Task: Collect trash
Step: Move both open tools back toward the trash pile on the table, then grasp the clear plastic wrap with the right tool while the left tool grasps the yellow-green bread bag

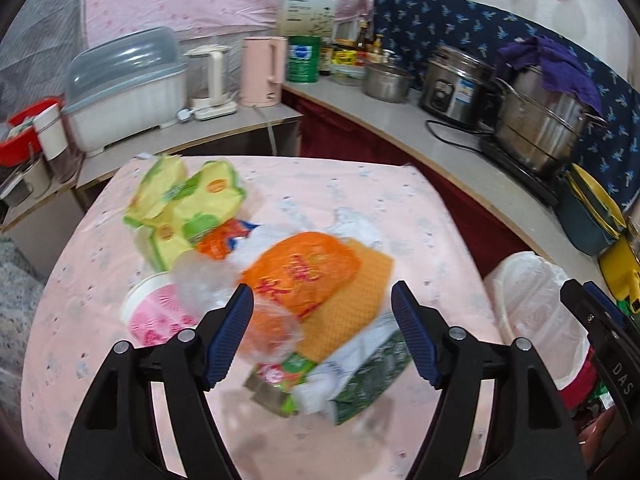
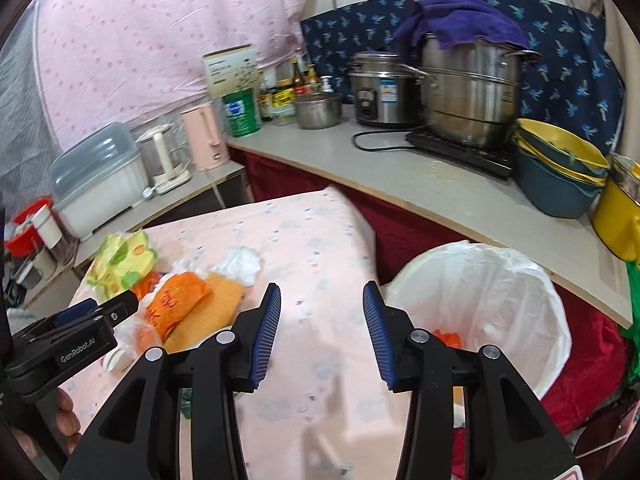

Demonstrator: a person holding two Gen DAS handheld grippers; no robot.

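Left wrist view shows our left gripper (image 1: 322,334) hanging above a heap of trash in the middle of the pink tabletop (image 1: 420,208): an orange bag (image 1: 304,268), yellow-green wrappers (image 1: 188,204), a pink cup (image 1: 154,312), clear plastic (image 1: 204,280) and a green carton (image 1: 368,376). We judge the litter is gathered in one pile so it can be picked off piece by piece, and the lined bin (image 2: 484,304) stands just beside the tabletop's right edge so each piece has a short trip. Something orange (image 2: 448,336) already lies inside the bin.

Our left gripper's jaws stand wide apart and hold nothing; the orange bag and clear plastic show between them from above, but the pads press on neither, so we read this as lining up for a grab. Our right gripper (image 2: 322,334) is about half open and empty, over bare cloth between the pile and the bin.
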